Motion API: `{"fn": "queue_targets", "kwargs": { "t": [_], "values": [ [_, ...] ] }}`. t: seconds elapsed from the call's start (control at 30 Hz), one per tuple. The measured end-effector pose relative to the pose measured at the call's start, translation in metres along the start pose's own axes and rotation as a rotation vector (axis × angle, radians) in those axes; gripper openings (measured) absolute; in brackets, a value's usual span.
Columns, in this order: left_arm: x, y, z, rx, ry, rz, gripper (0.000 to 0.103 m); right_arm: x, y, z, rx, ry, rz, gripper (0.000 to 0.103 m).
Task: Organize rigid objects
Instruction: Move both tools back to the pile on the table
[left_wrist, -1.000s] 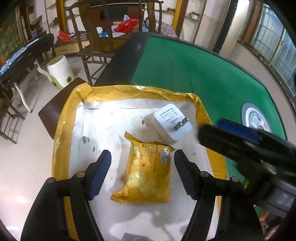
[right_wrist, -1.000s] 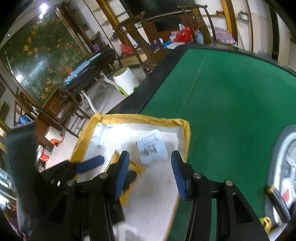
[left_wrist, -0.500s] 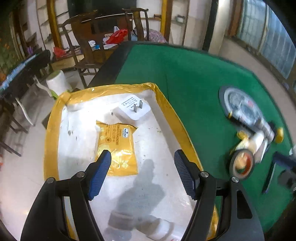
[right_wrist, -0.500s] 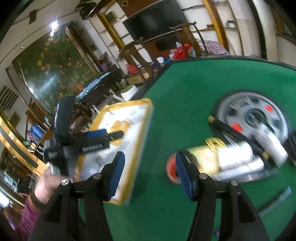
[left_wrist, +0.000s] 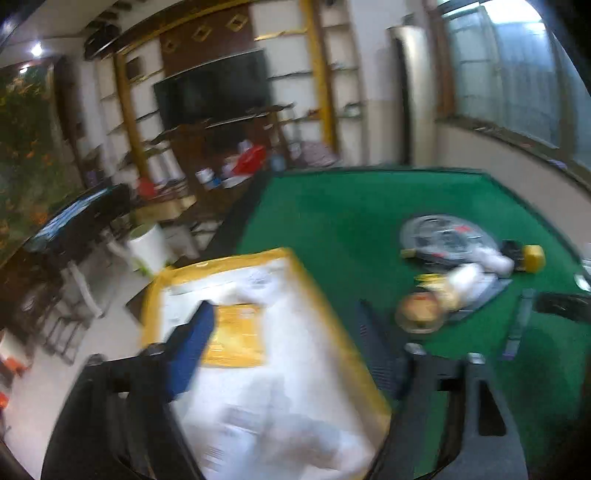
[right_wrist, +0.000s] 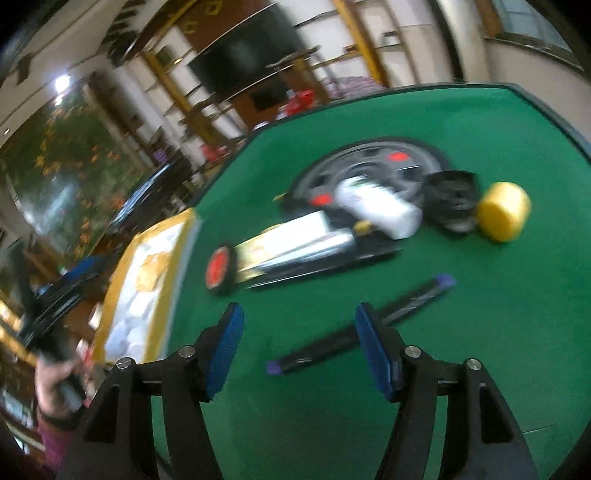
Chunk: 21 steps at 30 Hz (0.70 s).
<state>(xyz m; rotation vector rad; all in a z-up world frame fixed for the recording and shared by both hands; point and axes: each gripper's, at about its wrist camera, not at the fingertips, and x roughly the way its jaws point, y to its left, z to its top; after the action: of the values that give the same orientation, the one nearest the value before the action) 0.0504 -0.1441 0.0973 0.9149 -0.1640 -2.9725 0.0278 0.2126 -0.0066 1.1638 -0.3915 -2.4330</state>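
Note:
A white box with yellow tape on its rim (left_wrist: 314, 288) sits at the left edge of the green table (left_wrist: 332, 214); a yellow snack packet (left_wrist: 236, 336) lies in it. My left gripper (left_wrist: 284, 347) is open and empty above the box. My right gripper (right_wrist: 299, 347) is open and empty, low over the felt, close to a long black pen-like stick with purple ends (right_wrist: 354, 328). Beyond it lies a pile: a round grey disc (right_wrist: 369, 162), a white bottle (right_wrist: 380, 206), a red-capped roll (right_wrist: 219, 269), a black round part (right_wrist: 454, 199) and a yellow cylinder (right_wrist: 504, 212).
The box (right_wrist: 147, 280) also shows in the right wrist view, with the left gripper and the hand (right_wrist: 55, 380) beside it. Chairs, a white bin (left_wrist: 147, 243) and shelves stand beyond the table's left edge. Both views are motion-blurred.
Both grippers have pulled back and swung right, away from the box. The right gripper now faces the pile and the black stick instead of the box. Both stay open.

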Motion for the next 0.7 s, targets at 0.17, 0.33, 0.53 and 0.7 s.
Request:
{"fn": "queue_targets", "kwargs": {
  "t": [0.17,0.33,0.53,0.7],
  "values": [
    [0.016,-0.081,-0.012,0.087,0.087,-0.280,0.087,-0.012,-0.043,0.013,0.015,-0.082,-0.080,0.057],
    [0.034,-0.151,-0.015,0.156,0.150,-0.402,0.087,-0.034,-0.077,0.018,0.087,-0.173,-0.094,0.057],
    [0.054,-0.203,-0.005,0.259,0.195,-0.452,0.086,-0.053,-0.089,0.026,0.115,-0.254,-0.212,0.057],
    [0.073,-0.244,-0.013,0.393,0.270,-0.436,0.086,-0.056,-0.102,0.028,0.174,-0.250,-0.206,0.057]
  ]
}}
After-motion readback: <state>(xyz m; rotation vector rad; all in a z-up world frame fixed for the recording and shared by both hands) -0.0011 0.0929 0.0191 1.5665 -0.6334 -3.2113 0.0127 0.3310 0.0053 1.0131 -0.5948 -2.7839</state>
